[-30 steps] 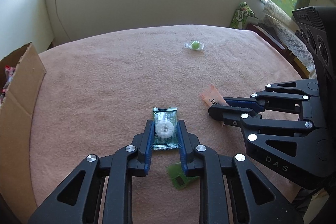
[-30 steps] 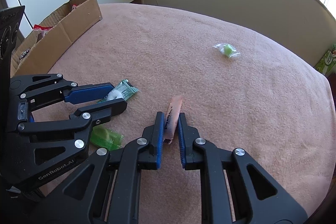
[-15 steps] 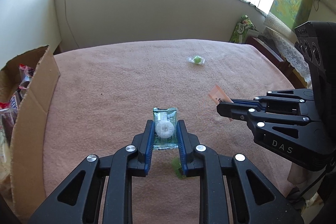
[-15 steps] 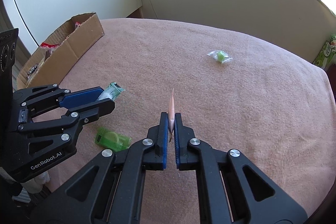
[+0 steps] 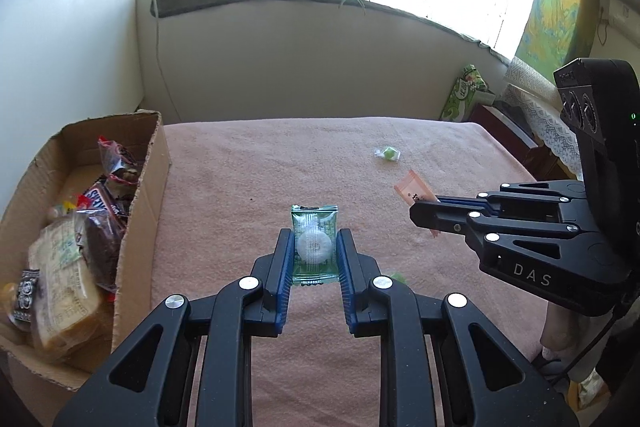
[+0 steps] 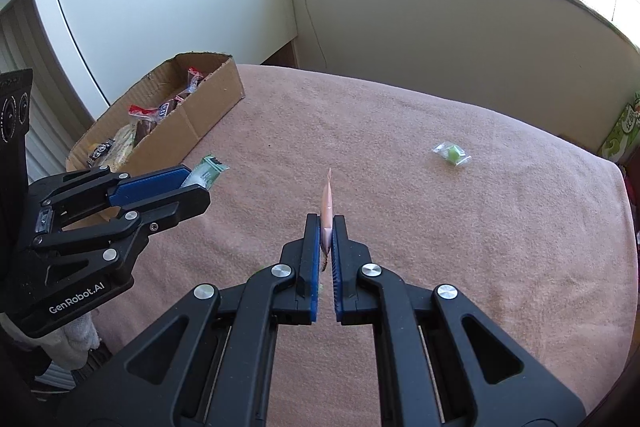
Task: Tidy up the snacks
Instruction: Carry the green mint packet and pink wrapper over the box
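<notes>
Now both snacks are lifted: left gripper (image 5: 314, 255) clamps the green packet (image 5: 315, 243), right gripper (image 6: 327, 231) pinches the orange sachet (image 6: 327, 203) (seemingly edge-on). Next, carry both left to the cardboard box (image 5: 154, 163).

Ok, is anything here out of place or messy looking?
One wrapped green candy lies alone on the pink cloth, far from the cardboard box where the other snacks are. Another green packet lies beneath the left gripper. Nothing looks spilled or damaged.
</notes>
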Demonstrator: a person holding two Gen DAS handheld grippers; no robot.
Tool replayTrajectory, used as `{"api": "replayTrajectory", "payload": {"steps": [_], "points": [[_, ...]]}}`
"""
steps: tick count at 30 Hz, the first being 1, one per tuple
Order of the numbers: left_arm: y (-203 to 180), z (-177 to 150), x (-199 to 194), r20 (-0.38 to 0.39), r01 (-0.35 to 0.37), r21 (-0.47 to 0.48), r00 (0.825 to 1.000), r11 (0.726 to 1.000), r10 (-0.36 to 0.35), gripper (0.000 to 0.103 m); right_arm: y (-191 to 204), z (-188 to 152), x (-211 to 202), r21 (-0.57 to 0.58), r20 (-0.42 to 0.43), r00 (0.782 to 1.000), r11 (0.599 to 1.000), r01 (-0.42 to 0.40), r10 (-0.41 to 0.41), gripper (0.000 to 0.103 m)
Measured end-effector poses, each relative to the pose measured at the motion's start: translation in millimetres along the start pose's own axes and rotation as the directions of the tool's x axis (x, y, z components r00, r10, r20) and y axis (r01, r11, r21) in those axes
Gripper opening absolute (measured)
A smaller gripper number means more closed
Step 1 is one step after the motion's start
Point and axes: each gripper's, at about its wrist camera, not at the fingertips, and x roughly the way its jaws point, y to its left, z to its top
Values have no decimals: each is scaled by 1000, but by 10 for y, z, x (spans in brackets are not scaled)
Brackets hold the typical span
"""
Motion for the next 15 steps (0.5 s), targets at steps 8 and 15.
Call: {"api": "replayTrajectory", "payload": {"steps": [8, 15], "points": [[265, -23, -237, 43, -30, -36, 999, 999, 32, 20, 376, 153, 0, -38, 22, 999, 999, -32, 33, 5], [615, -35, -434, 74, -66, -82, 995, 994, 73, 20, 708, 326, 97, -78, 30, 997, 995, -65, 67, 5]]}}
